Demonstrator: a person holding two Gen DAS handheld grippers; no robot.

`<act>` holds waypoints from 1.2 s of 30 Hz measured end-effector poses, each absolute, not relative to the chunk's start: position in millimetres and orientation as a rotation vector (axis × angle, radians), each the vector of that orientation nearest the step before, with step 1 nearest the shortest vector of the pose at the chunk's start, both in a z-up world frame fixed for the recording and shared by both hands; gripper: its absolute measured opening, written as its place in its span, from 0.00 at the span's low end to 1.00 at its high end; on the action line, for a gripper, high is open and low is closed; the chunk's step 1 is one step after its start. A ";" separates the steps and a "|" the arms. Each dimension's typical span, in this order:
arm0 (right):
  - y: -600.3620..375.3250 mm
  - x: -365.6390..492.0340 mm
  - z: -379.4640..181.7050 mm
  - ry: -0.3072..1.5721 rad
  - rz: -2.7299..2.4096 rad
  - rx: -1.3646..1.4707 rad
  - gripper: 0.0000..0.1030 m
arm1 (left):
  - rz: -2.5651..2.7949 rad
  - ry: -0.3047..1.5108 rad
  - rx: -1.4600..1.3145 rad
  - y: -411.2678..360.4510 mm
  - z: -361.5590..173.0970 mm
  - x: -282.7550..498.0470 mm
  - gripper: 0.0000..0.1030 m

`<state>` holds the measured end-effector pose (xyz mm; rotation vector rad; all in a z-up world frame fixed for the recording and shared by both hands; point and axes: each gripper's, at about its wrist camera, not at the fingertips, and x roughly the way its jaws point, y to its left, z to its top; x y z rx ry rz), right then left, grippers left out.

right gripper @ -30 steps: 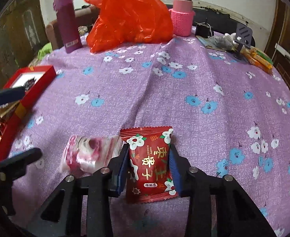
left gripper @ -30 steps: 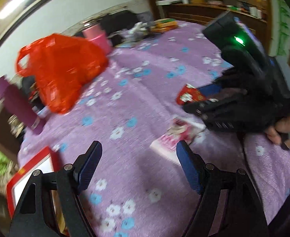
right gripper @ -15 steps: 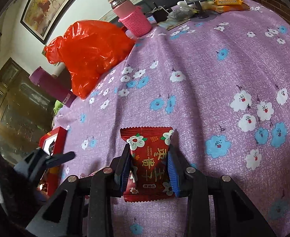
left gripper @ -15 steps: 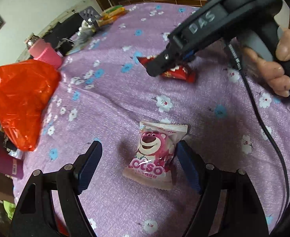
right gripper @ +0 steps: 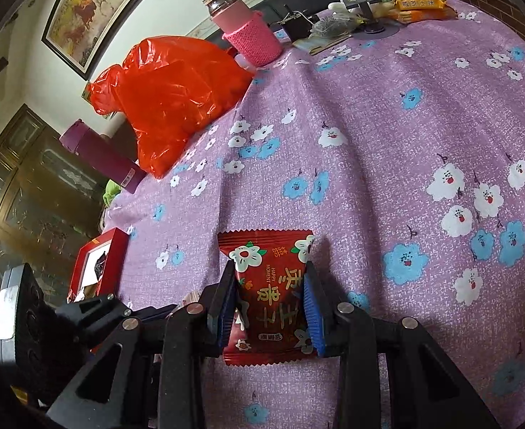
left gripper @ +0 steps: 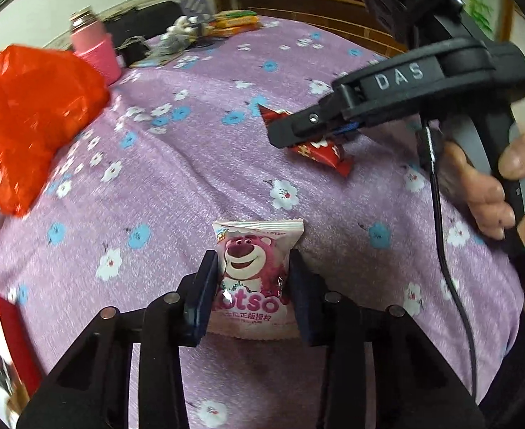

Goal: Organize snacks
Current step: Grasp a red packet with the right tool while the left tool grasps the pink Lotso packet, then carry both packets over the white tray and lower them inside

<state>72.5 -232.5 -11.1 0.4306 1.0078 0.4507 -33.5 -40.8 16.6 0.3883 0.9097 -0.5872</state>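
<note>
A pink bear-print snack packet (left gripper: 248,254) lies on the purple flowered tablecloth (left gripper: 191,150). My left gripper (left gripper: 251,286) is closing its jaws on it, and both pads touch its sides. In the right wrist view my right gripper (right gripper: 269,304) is shut on a red snack packet (right gripper: 266,250), held just above the cloth. The left wrist view shows that same right gripper (left gripper: 308,136) from the side, with the red packet (left gripper: 319,153) in its jaws and a person's hand (left gripper: 494,186) on the handle.
A red box (right gripper: 98,261) stands open at the table's left edge. An orange-red plastic bag (right gripper: 176,96), a pink flask (right gripper: 248,32) and a purple bottle (right gripper: 101,157) stand along the far side. Orange snack packs (right gripper: 419,3) lie at the back right.
My left gripper came down over the pink packet and its jaws closed in from wide apart onto its sides. The right gripper rolled and shifted sideways earlier, still holding the red packet.
</note>
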 end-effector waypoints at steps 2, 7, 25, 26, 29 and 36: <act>-230.5 72.7 -10.9 1.009 0.456 0.424 0.34 | -0.539 0.915 0.345 -38.8 17.1 -35.6 0.34; -226.5 71.3 -8.9 0.997 0.471 0.409 0.34 | -0.362 0.886 0.309 -34.0 23.8 -39.5 0.34; -186.9 42.5 13.8 0.870 0.585 0.290 0.34 | -0.091 0.698 0.175 39.7 84.1 -85.3 0.34; -184.2 40.5 15.7 0.866 0.589 0.288 0.34 | -0.080 0.690 0.172 43.8 86.2 -89.8 0.35; -174.8 33.1 21.3 0.855 0.613 0.294 0.34 | -0.061 0.677 0.166 51.5 89.8 -98.8 0.35; -142.1 11.5 31.9 0.846 0.674 0.278 0.34 | -0.024 0.655 0.120 74.6 96.1 -121.2 0.35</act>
